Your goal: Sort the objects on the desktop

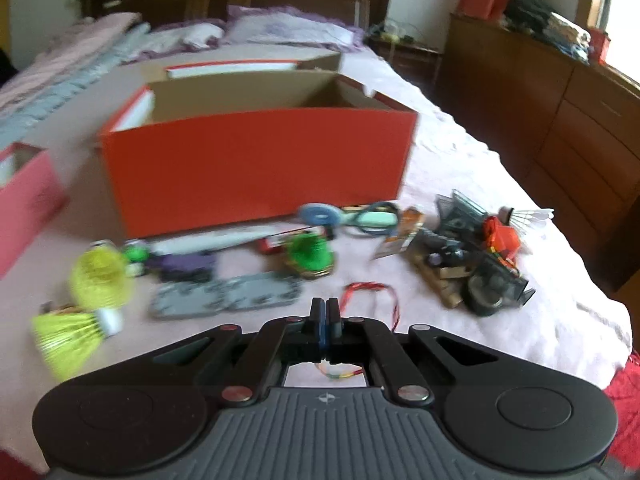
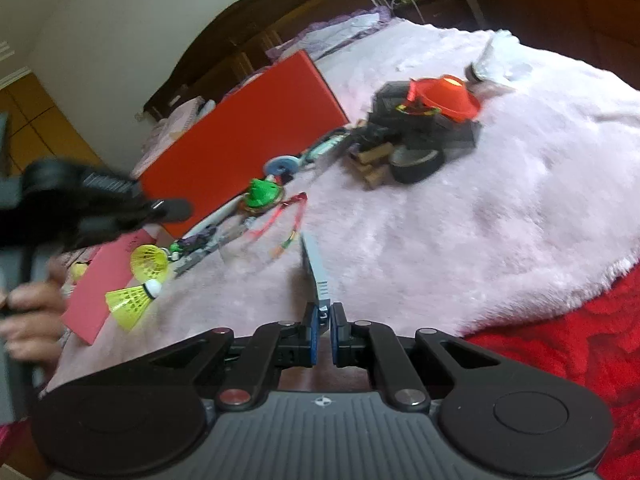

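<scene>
My left gripper [image 1: 326, 314] is shut with nothing between its blue pads, low over the pink blanket [image 1: 460, 152]. Just past it lie a red string [image 1: 372, 292] and a flat grey patterned board [image 1: 226, 298]. My right gripper [image 2: 324, 316] is shut on the near end of a thin grey-blue board [image 2: 316, 270], held edge-on above the blanket. An open orange box [image 1: 256, 168] stands behind the scattered items. Two yellow shuttlecocks [image 1: 100, 280] [image 1: 68, 340] lie at the left, a green toy [image 1: 310, 256] in the middle.
A pink box [image 1: 24, 196] sits at the far left. On the right is a pile with a black tape roll [image 2: 416, 162], an orange cup-like piece [image 2: 448, 98] and a white shuttlecock [image 1: 528, 216]. A hand [image 2: 28, 312] holds the left tool. Red bedding [image 2: 560, 352] borders the blanket.
</scene>
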A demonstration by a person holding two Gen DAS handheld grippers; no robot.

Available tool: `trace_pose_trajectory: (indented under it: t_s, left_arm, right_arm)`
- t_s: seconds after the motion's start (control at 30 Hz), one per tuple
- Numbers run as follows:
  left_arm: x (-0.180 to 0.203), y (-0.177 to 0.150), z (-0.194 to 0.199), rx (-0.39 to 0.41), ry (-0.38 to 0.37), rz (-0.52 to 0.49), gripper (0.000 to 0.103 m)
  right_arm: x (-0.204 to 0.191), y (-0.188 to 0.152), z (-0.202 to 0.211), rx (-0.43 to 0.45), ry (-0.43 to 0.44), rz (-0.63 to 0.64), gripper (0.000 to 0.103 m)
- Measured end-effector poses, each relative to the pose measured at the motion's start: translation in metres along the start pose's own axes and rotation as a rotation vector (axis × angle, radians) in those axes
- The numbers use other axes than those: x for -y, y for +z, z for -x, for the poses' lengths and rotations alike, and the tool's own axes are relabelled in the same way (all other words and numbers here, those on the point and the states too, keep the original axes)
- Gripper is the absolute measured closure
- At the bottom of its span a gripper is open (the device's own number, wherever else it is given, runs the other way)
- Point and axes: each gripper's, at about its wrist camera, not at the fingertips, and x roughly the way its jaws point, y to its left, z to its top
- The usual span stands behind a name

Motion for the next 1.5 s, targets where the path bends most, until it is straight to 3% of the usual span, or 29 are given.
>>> trace_pose_trajectory:
  t_s: [0.13, 0.3, 0.43, 0.6, 0.73, 0.9, 0.93, 0.97, 1.0, 1.03, 1.17, 1.33, 1.43, 1.5]
  left_arm:
    - [-0.021, -0.013, 0.026, -0.008, 0.021, 0.010, 0.101]
    - [-0.019, -0.021, 0.014, -0.063, -0.010, -0.034, 0.096]
    - [-0.007, -0.026, -0.013, -0.110, -0.014, -0.078, 0.078]
    - [0.000, -0.025, -0.041, -0.135, -0.008, -0.089, 0.072]
    - [0.003, -0.022, -0.060, -0.146, 0.011, -0.093, 0.057]
    - [0.005, -0.017, -0.076, -0.157, 0.017, -0.094, 0.057]
    - [0.006, -0.017, -0.078, -0.161, 0.014, -0.089, 0.062]
    - [0.007, -0.017, -0.081, -0.166, 0.009, -0.082, 0.081]
    - [0.006, -0.018, -0.082, -0.170, 0.001, -0.070, 0.092]
    - [0.006, -0.019, -0.083, -0.174, -0.010, -0.056, 0.096]
    - [0.000, -0.021, -0.073, -0.150, -0.046, 0.001, 0.097]
    - [-0.018, -0.024, -0.037, -0.100, -0.020, 0.049, 0.097]
    - [-0.033, -0.025, -0.013, -0.075, 0.004, 0.063, 0.097]
    - [-0.041, -0.024, -0.001, -0.068, 0.016, 0.063, 0.097]
  right_arm:
    - [-0.013, 0.003, 0.004, 0.005, 0.018, 0.021, 0.096]
    - [-0.029, 0.006, 0.008, 0.009, 0.014, 0.058, 0.096]
    - [-0.033, 0.006, 0.006, -0.001, -0.006, 0.079, 0.096]
    - [-0.033, 0.007, -0.002, -0.038, -0.009, 0.095, 0.091]
    - [-0.030, 0.004, -0.009, -0.060, -0.010, 0.085, 0.087]
    - [-0.027, -0.001, -0.015, -0.076, -0.005, 0.077, 0.084]
    - [-0.026, -0.001, -0.016, -0.078, -0.005, 0.074, 0.084]
    - [-0.025, -0.002, -0.016, -0.081, -0.005, 0.070, 0.084]
    - [-0.024, -0.003, -0.017, -0.084, -0.006, 0.066, 0.084]
    - [-0.023, -0.003, -0.017, -0.086, -0.006, 0.063, 0.084]
    - [-0.024, -0.002, -0.018, -0.091, -0.014, 0.061, 0.082]
    - [-0.028, -0.001, -0.017, -0.083, -0.016, 0.086, 0.083]
    - [-0.032, 0.000, -0.014, -0.066, -0.015, 0.104, 0.094]
    - [-0.037, 0.002, -0.011, -0.054, -0.014, 0.118, 0.094]
